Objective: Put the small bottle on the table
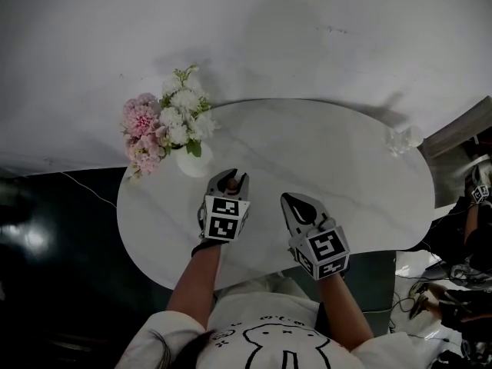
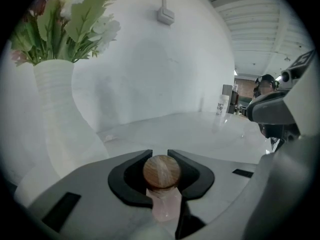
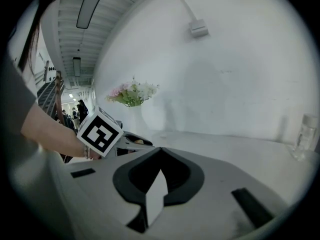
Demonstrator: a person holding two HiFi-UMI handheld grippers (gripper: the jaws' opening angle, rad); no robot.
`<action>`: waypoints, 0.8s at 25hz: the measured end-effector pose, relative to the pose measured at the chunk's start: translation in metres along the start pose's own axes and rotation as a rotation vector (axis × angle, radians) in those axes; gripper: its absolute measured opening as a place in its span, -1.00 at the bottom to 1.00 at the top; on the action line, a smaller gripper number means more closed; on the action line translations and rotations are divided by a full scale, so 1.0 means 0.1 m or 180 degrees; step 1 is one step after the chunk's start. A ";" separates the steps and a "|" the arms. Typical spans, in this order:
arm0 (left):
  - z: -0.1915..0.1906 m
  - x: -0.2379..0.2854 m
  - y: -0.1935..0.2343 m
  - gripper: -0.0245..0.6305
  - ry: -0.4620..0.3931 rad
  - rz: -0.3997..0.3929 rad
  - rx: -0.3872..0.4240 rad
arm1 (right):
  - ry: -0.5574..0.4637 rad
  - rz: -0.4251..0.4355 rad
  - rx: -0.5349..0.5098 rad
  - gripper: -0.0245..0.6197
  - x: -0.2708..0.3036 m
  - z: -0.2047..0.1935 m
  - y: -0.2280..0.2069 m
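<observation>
My left gripper hovers over the white table, just right of the vase, and is shut on a small bottle. The bottle has a round wooden cap and a pale pink body; the cap sits between the black pads and the body hangs below them. In the head view only a brown speck of the bottle shows between the jaws. My right gripper is beside it to the right, over the table's near part. Its jaws are shut with nothing in them, as the right gripper view shows.
A white ribbed vase with pink and white flowers stands at the table's left, close to my left gripper. A small clear glass item stands at the far right edge. A white wall lies behind the table.
</observation>
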State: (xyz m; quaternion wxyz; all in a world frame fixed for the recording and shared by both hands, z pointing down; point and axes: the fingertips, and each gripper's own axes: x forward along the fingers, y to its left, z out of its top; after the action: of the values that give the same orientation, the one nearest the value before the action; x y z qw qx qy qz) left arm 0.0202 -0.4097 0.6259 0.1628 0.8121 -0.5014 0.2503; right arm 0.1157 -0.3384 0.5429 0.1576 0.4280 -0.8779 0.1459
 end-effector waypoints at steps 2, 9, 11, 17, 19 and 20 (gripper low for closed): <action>0.01 0.00 0.00 -0.63 -0.0014 -0.0022 0.0009 | 0.0000 0.0012 -0.0005 -0.94 -0.01 0.00 0.02; 0.01 -0.01 0.00 -0.62 -0.0077 0.0058 0.0043 | -0.0010 0.0026 -0.0024 -0.94 -0.06 0.00 0.02; 0.00 -0.01 0.01 -0.61 -0.0063 0.0080 0.0028 | -0.0011 0.0026 -0.0019 -0.94 -0.08 0.00 0.03; -0.04 -0.03 0.03 -0.15 -0.0012 0.0113 -0.0077 | -0.0009 0.0033 -0.0028 -0.94 -0.14 -0.02 0.03; -0.04 -0.04 0.05 0.13 -0.0028 0.0142 -0.0093 | -0.0008 0.0043 -0.0032 -0.94 -0.16 -0.02 0.04; -0.04 -0.06 0.05 0.17 -0.0037 0.0156 -0.0099 | -0.0011 0.0051 -0.0036 -0.94 -0.16 -0.02 0.05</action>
State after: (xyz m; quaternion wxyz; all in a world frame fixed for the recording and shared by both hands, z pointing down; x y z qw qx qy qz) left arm 0.0126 -0.4057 0.6262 0.1662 0.7984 -0.5259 0.2416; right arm 0.1217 -0.3234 0.5371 0.1574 0.4203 -0.8824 0.1414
